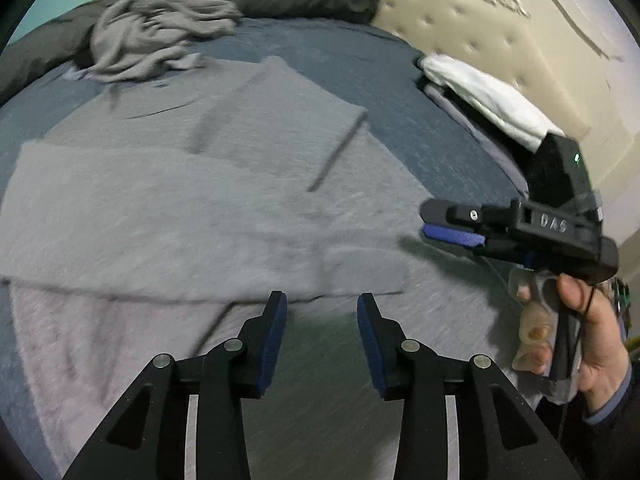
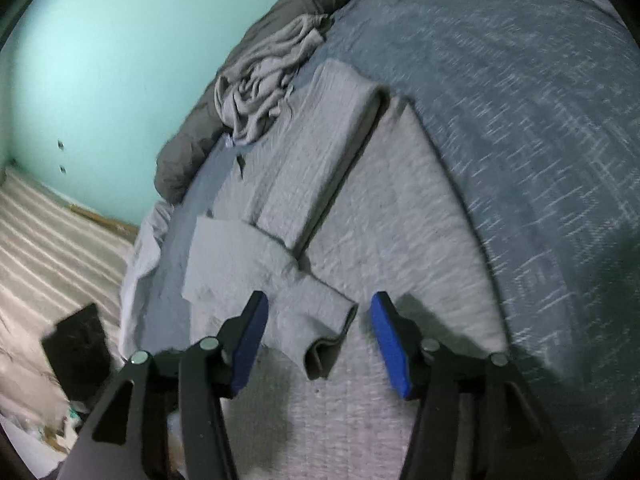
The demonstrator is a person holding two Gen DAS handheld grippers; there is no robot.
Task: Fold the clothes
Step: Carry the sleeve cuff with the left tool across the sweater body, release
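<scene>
step: mid-fold, sleeves lying tucked in on grey shirt spread flat on bed | left gripper hovering spread, empty | right gripper spread, straddling sleeve cuff, not pinching | next: probably pinching hem, folding shirt over

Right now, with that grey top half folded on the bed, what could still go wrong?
Both grippers look open, the left gripper and right gripper holding nothing, so the folded sleeve lying loose on the grey top might slide or spring open. The crumpled grey garment touches the top's far end and could get dragged along.
</scene>
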